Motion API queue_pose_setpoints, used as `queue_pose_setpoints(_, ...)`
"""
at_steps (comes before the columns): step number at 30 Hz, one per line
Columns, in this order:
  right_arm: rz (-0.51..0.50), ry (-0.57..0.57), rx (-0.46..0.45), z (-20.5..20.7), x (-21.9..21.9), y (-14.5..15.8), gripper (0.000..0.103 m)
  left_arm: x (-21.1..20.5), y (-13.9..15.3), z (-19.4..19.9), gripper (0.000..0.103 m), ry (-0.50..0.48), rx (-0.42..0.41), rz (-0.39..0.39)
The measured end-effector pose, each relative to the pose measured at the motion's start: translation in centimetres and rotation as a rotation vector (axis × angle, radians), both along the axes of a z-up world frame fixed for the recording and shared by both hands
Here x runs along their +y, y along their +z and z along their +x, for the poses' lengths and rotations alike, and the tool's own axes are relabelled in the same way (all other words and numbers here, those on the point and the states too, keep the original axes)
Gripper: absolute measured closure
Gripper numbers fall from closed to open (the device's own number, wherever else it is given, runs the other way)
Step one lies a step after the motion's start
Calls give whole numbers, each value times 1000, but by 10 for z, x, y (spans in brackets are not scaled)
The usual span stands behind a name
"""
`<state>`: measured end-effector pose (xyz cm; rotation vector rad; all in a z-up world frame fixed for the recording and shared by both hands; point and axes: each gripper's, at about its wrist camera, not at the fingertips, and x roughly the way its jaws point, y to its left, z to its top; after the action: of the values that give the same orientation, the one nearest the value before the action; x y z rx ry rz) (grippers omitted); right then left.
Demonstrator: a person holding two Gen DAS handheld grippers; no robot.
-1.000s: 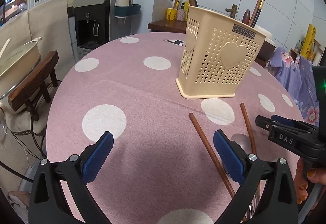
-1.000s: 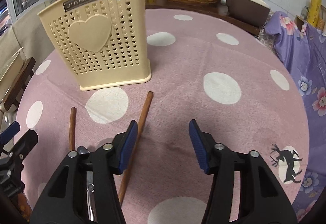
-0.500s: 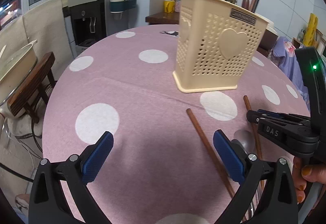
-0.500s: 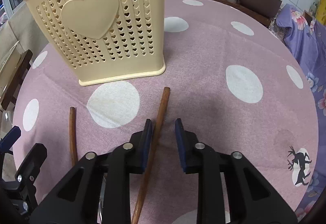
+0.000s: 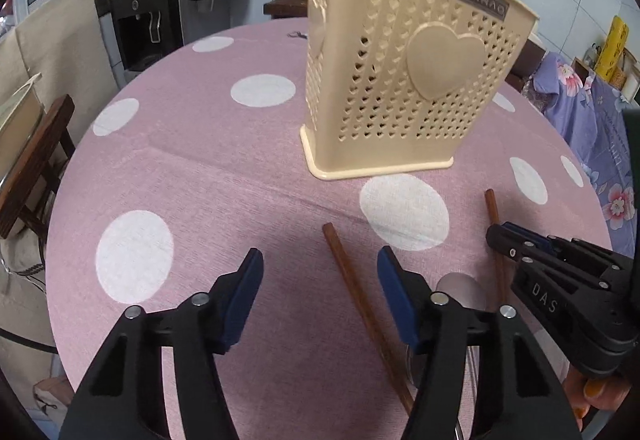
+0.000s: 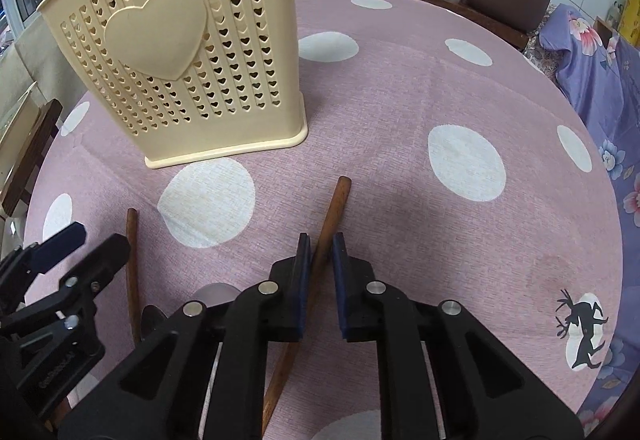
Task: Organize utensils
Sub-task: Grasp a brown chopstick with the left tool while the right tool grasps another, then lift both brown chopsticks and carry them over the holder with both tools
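My right claw (image 6: 320, 252) has just been closing, and its blue pads now pinch a wooden chopstick (image 6: 334, 208) partway along its length. The stick runs between the jaws, its blunt end poking out ahead of the claw toward the basket while the rest trails back under my grip. It lies flat on the bench (image 6: 400, 100), so I take it from above with the claw pointing steeply down; that way the pads can meet its sides without scraping the cloth.

My left claw (image 5: 320, 276) has just been narrowing too, but its pads touch nothing. The second chopstick (image 5: 360, 300) lies between its jaws, nearer the right-hand pad, so this claw is open around the stick and not gripping it. I judge it is lining up for its own pick, with the jaws set astride the stick for a square close.

Just right of my left claw, partly hidden behind its finger, sits a metal spoon (image 5: 460, 286), bowl forward. It lies between the two chopsticks.

Ahead of both claws stands the cream holder (image 6: 180, 52), an upright plastic basket pierced with little hearts and a big raised heart on its face. It stands clear of the sticks, its mouth up, which is why each stick will need tipping upright before it goes in. All three pieces are outside it, so the sorting has barely begun.
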<state>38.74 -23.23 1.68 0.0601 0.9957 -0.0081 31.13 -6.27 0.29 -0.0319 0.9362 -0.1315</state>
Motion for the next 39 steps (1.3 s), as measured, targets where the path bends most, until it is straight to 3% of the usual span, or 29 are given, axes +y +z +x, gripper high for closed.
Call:
queue_pose_setpoints(9,23,-36,11,6,-1,-1,91,-14,-7,-2,67,-24,17,25)
queue_pose_setpoints(15,56,-54,16,12,-1,-1,93,-21,-8,0,90,-43,-5,48)
queue_pose_setpoints(21,171,-90,19,8,-13,0,94,-13,-7,6,94,-38,4,4)
queue_pose_setpoints(27,194,-102,-31,2,-19,12,94,-8,-7,9,95,-31,13,-46)
queue_pose_setpoints(34,141,-148,-163,-16,-40,42,95,6,3,8,95,-13,-11,-109)
queue_pose_setpoints(39,136,-140,-269,-36,-50,73,95,18,27,3,95,-7,-73,-147)
